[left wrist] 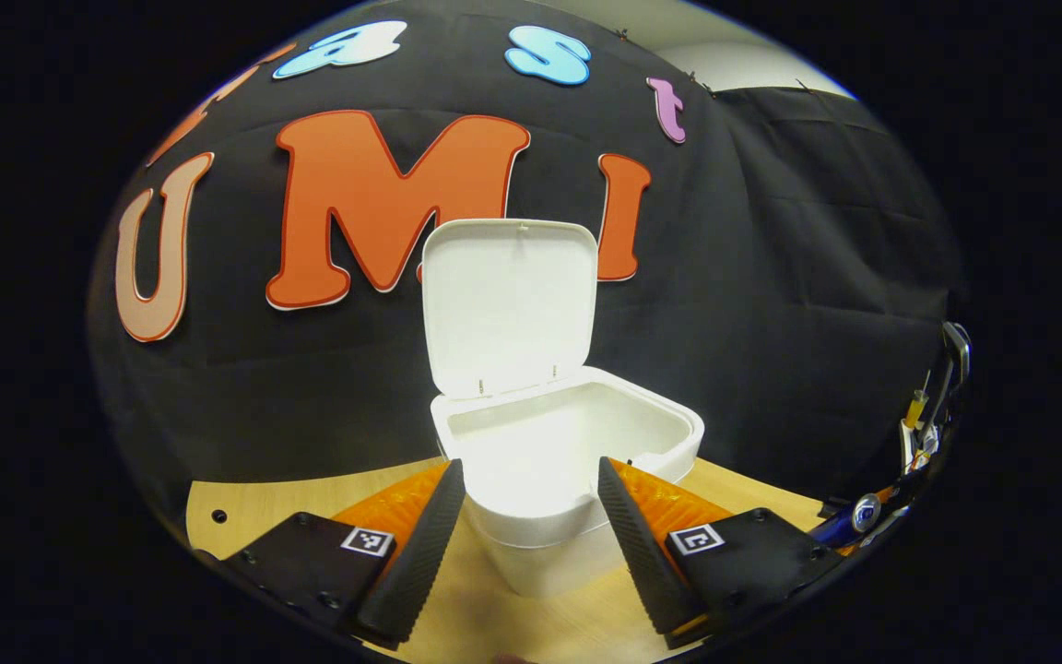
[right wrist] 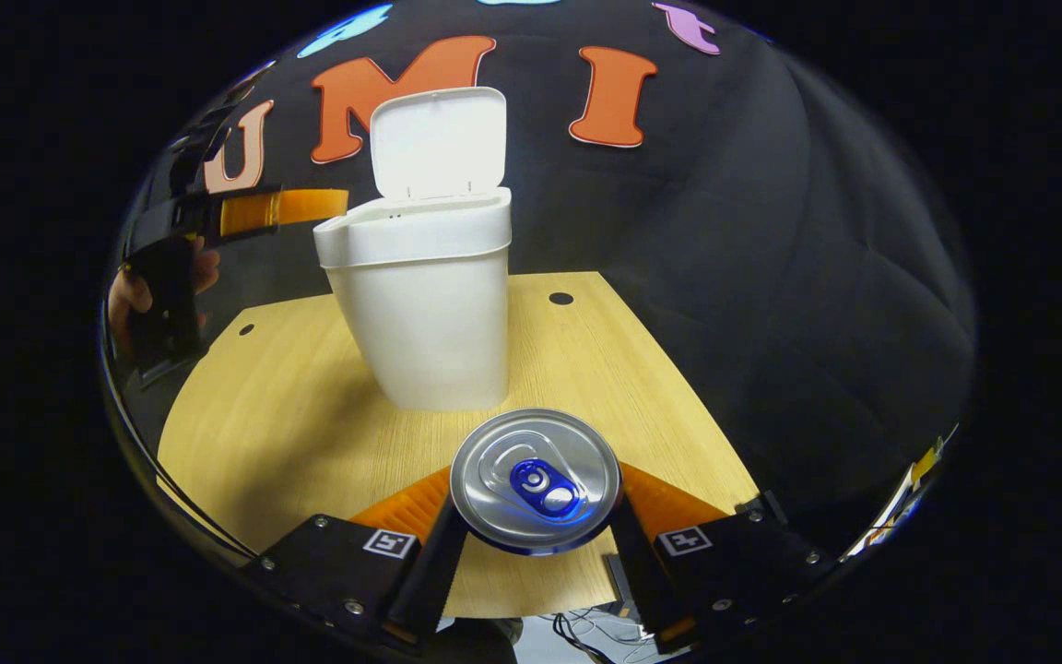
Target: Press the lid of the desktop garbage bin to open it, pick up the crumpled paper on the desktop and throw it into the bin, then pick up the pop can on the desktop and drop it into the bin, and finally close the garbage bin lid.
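The white desktop bin [left wrist: 577, 461] stands on the wooden table with its lid [left wrist: 508, 304] raised upright. Its inside is glaring white, so I cannot make out the contents. My left gripper [left wrist: 529, 466] is open just in front of the bin's rim, with nothing between its fingers. In the right gripper view, my right gripper [right wrist: 536, 503] is shut on the pop can [right wrist: 536, 480], whose silver top with a blue tab faces the camera. The bin [right wrist: 430, 304] stands beyond the can with its lid [right wrist: 439, 138] up. The left gripper [right wrist: 337, 205] hovers at the bin's left rim.
The light wooden table [right wrist: 291, 415] has small holes near its far corners, and its front edge lies just under the can. A hand [right wrist: 130, 295] holds the left gripper at the far left. Black cloth walls close the back and the right.
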Action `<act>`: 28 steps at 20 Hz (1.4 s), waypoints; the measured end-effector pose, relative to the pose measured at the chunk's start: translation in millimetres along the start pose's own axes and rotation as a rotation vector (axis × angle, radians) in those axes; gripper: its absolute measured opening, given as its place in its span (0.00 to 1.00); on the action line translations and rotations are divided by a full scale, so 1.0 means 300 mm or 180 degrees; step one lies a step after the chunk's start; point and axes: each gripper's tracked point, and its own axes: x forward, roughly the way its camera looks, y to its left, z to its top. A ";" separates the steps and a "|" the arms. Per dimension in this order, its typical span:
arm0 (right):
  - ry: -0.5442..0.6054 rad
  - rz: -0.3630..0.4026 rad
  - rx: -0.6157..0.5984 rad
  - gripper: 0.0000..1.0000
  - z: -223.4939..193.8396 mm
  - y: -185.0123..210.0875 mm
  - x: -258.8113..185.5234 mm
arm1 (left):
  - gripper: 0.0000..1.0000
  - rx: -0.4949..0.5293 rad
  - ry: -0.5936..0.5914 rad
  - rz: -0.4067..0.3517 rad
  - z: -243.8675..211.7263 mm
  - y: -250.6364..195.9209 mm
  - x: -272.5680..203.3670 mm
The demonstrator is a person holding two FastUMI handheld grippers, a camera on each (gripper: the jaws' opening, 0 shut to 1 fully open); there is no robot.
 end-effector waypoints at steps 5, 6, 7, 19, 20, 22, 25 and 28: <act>-0.0108 0.0127 -0.0103 0.81 0.090 0.033 -0.037 | 0.93 0.0007 0.0005 0.0139 -0.042 0.044 -0.086; -0.0147 0.0154 -0.0156 0.81 0.116 0.041 -0.042 | 0.93 0.0001 0.0002 0.0174 -0.055 0.055 -0.108; -0.0184 0.0187 -0.0213 0.81 0.139 0.052 -0.048 | 0.93 0.0011 0.0005 0.0220 -0.067 0.070 -0.127; -0.0560 0.0543 -0.0493 0.80 0.435 0.176 -0.013 | 0.93 -0.0006 0.0022 0.0809 -0.151 0.258 -0.325; -0.0596 0.0541 -0.0525 0.80 0.458 0.177 -0.012 | 0.93 -0.0013 0.0027 0.0842 -0.157 0.271 -0.335; -0.0666 0.0548 -0.0574 0.80 0.485 0.165 -0.043 | 0.93 -0.0002 0.0027 0.0939 -0.161 0.303 -0.365; -0.0767 0.0546 -0.0624 0.80 0.543 0.157 -0.057 | 0.93 -0.0024 0.0057 0.1076 -0.179 0.344 -0.413; -0.0876 0.0549 -0.0656 0.80 0.614 0.172 -0.033 | 0.93 -0.0054 0.0072 0.1182 -0.197 0.365 -0.455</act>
